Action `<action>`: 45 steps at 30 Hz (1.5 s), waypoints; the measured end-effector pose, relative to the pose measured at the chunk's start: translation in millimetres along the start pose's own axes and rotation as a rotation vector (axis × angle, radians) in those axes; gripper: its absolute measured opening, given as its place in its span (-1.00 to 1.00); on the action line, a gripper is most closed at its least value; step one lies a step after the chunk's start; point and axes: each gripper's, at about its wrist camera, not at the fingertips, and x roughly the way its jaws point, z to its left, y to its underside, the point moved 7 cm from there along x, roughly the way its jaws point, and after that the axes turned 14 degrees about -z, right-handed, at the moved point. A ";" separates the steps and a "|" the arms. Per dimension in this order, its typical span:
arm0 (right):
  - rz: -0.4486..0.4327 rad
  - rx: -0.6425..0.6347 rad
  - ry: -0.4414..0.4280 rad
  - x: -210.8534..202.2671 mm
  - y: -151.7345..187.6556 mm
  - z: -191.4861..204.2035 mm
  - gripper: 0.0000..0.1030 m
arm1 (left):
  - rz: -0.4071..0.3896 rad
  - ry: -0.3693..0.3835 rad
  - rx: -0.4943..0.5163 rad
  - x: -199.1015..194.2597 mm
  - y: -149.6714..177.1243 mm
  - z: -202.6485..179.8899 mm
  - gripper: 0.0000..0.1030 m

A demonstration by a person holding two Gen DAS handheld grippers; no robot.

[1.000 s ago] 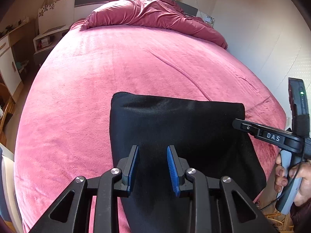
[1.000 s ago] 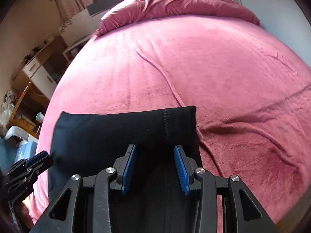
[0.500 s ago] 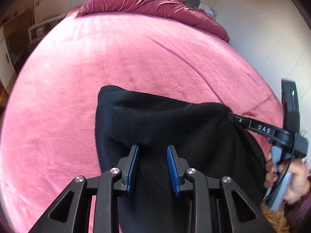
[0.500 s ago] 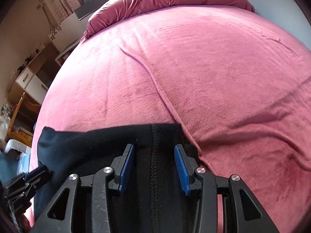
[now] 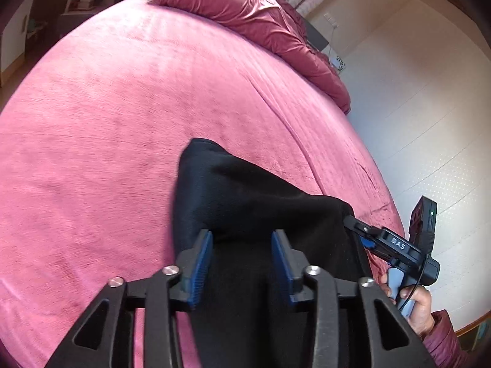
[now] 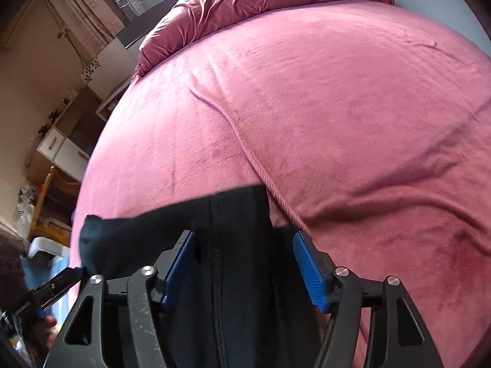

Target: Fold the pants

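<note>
Black folded pants (image 5: pixel 245 202) lie on the pink bed near its front edge; they also show in the right wrist view (image 6: pixel 221 214), with a stitched seam down the middle. My left gripper (image 5: pixel 242 260) is open, its blue pads either side of the pants' near left part. My right gripper (image 6: pixel 242 263) is open, its jaws straddling the seam at the pants' near right part. The right gripper also shows in the left wrist view (image 5: pixel 365 236), at the pants' right edge. The cloth looks bunched and raised between the two grippers.
The pink bedspread (image 5: pixel 122 122) covers the wide bed, with a long raised crease (image 6: pixel 245 147). A crumpled dark red duvet (image 5: pixel 260 21) lies at the head. A white wall (image 5: pixel 429 122) is on the right. Shelves and a desk (image 6: pixel 61 141) stand left of the bed.
Both grippers have dropped lower and moved forward onto the pants. The right gripper's jaws have opened wider. The pants' far edge has bunched up and its left corner has lifted.
</note>
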 end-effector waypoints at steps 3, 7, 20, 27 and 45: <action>0.029 0.009 -0.027 -9.8 10.5 -5.6 0.39 | -0.006 0.008 -0.027 -10.3 4.3 10.1 0.40; 0.093 0.028 -0.083 -19.4 35.1 -11.0 0.54 | 0.040 0.030 -0.044 -10.5 21.5 18.5 0.40; 0.166 0.089 -0.201 -3.7 70.5 -17.2 0.44 | 0.165 0.081 -0.096 13.0 53.0 8.6 0.10; 0.153 0.022 -0.223 -17.2 63.6 6.6 -0.09 | 0.118 0.117 -0.026 7.0 47.7 -11.3 -0.24; 0.127 -0.153 -0.409 65.0 -18.1 175.4 -0.17 | -0.125 0.005 -0.007 -39.8 -85.6 47.3 -0.28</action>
